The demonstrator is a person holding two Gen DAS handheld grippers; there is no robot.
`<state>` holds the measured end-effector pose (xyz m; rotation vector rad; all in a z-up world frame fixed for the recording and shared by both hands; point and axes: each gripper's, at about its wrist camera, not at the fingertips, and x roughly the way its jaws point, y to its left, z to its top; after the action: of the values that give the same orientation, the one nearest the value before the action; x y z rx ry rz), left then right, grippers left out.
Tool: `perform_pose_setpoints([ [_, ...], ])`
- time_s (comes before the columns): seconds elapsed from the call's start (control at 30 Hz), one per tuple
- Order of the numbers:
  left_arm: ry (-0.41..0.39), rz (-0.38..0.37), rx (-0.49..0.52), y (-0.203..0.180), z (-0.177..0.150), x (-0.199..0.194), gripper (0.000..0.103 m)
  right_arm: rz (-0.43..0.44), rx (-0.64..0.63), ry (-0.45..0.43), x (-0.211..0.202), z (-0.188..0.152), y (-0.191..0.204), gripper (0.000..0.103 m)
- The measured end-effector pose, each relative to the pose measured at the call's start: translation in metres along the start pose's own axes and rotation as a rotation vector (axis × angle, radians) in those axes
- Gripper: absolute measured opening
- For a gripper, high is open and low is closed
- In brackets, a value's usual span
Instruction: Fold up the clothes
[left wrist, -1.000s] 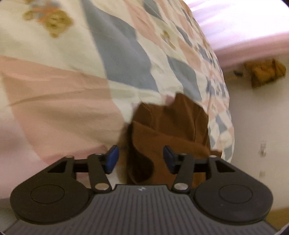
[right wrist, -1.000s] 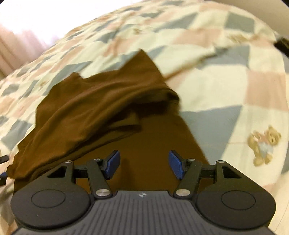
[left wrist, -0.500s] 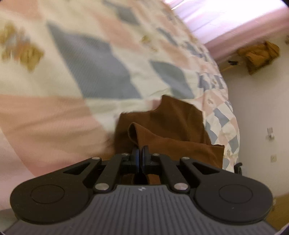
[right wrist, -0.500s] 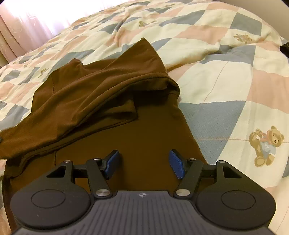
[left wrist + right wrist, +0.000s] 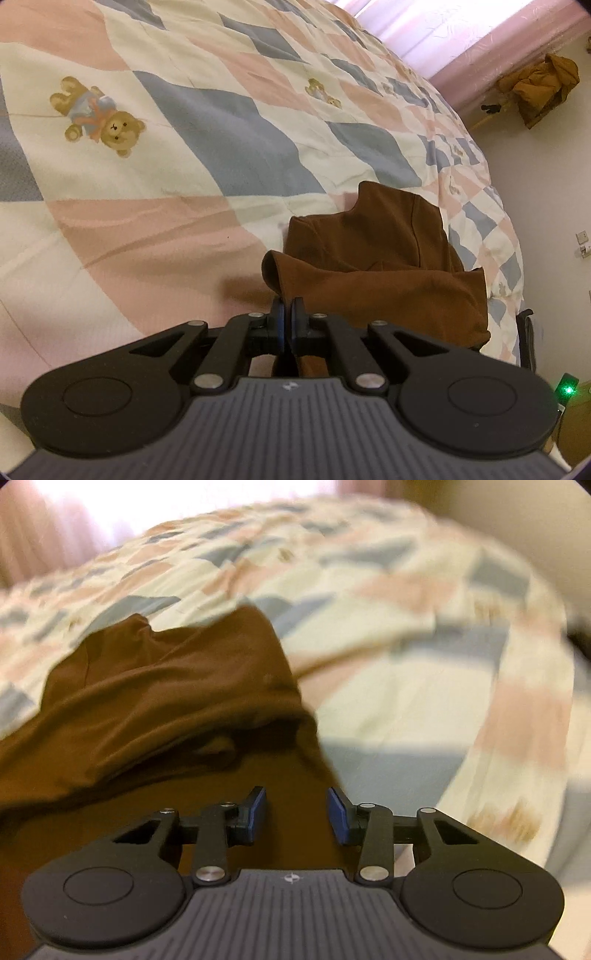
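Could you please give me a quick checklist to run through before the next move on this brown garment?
1. Left tool shut on the brown garment: ok, fabric is pinched between its fingers.
2. Right tool gripping fabric: not ok, open above the cloth.
3. Garment lying flat: not ok, a bunched fold crosses it.
4. Bare quilt beside the garment to fold on: ok.
5. Right view sharp enough to aim: not ok, blurred.
6. Which edge the left tool holds: cannot tell.

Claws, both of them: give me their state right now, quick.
Left claw: closed, pinching an edge of the brown garment.
Right claw: open, holding nothing, poised over the brown garment.
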<state>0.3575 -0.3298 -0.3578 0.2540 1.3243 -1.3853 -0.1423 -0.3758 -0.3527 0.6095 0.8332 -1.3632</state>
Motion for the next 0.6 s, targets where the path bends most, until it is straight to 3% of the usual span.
perform_pose_setpoints([
  [0.07, 0.001, 0.001, -0.005, 0.002, -0.001, 0.000, 0.001, -0.026, -0.128, -0.047, 0.004, 0.006, 0.005, 0.046],
  [0.17, -0.027, 0.017, -0.001, 0.002, 0.000, -0.007, 0.000, 0.038, -0.251, -0.060, 0.018, 0.015, 0.004, 0.047],
  [0.2, -0.040, 0.022, 0.009, 0.001, -0.001, -0.011, 0.000, 0.061, -0.251, -0.035, 0.024, 0.017, 0.000, 0.034],
  [0.23, -0.054, 0.028, 0.026, -0.001, -0.001, -0.016, 0.000, 0.081, -0.245, -0.012, 0.029, 0.018, -0.004, 0.005],
  [0.3, -0.059, 0.042, 0.046, -0.002, -0.001, -0.021, 0.000, 0.099, -0.177, -0.005, 0.033, 0.018, -0.016, 0.002],
  [0.37, -0.039, 0.055, 0.048, 0.001, -0.004, -0.016, 0.000, 0.127, -0.066, 0.034, 0.042, 0.016, -0.031, 0.002],
  [0.6, 0.056, 0.097, 0.029, 0.014, -0.019, 0.018, 0.001, 0.328, 0.684, 0.162, 0.068, -0.002, -0.103, 0.009],
])
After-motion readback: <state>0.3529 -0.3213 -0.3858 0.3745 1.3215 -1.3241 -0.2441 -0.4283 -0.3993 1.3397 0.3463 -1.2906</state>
